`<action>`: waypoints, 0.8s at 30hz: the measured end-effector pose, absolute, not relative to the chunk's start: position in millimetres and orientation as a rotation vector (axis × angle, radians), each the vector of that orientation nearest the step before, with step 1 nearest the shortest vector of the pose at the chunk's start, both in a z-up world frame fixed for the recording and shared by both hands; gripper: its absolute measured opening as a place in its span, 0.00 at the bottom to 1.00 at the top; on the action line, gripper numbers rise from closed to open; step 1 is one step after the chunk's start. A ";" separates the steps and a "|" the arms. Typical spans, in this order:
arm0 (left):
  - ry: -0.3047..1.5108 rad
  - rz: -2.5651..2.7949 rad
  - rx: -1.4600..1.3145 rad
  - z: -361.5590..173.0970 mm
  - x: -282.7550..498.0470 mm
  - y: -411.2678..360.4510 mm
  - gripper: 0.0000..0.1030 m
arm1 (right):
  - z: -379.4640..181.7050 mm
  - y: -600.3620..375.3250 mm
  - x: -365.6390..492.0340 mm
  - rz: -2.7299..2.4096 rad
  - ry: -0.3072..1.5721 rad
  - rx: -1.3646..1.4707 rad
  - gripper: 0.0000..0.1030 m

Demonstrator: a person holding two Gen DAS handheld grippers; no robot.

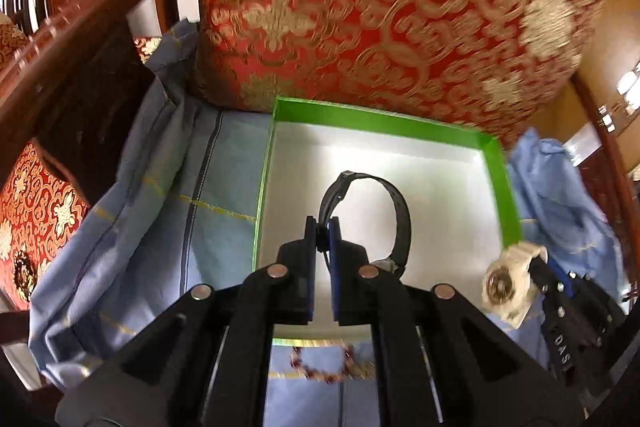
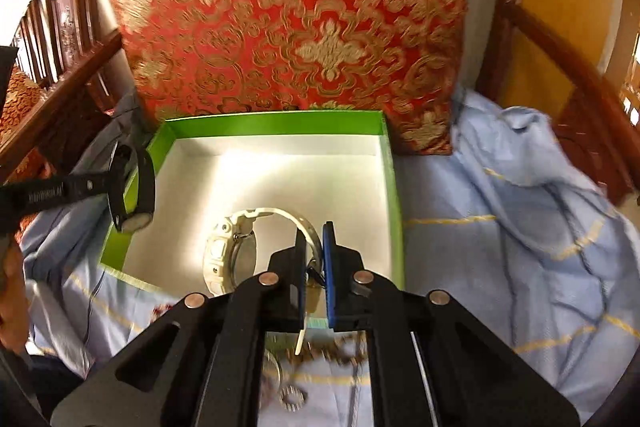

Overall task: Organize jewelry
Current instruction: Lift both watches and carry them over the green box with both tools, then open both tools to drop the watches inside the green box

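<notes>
A green box (image 1: 496,163) with a white inside sits on blue cloth in front of a red cushion; it also shows in the right wrist view (image 2: 276,123). My left gripper (image 1: 323,231) is shut on the strap of a black watch (image 1: 400,223) and holds it over the box; the watch also shows at the left of the right wrist view (image 2: 136,187). My right gripper (image 2: 314,247) is shut on the strap of a white watch (image 2: 228,251) above the box's near side; it also shows in the left wrist view (image 1: 506,287). A red bead bracelet (image 1: 324,373) lies on the cloth before the box.
A red and gold cushion (image 2: 288,11) stands upright behind the box. Blue cloth (image 2: 500,227) covers the chair seat, bunched at the right. Dark wooden chair arms (image 1: 80,27) run along both sides. A beaded bracelet (image 2: 340,351) and a small ring (image 2: 294,397) lie on the cloth.
</notes>
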State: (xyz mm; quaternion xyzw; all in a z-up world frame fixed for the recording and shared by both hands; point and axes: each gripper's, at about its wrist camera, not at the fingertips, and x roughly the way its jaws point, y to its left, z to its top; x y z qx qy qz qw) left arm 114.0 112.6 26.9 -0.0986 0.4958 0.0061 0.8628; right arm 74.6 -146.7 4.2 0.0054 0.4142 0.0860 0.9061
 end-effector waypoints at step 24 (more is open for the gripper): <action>1.262 -0.195 -0.073 -21.8 48.1 88.6 0.32 | -36.9 -181.3 14.1 0.234 0.987 0.062 0.42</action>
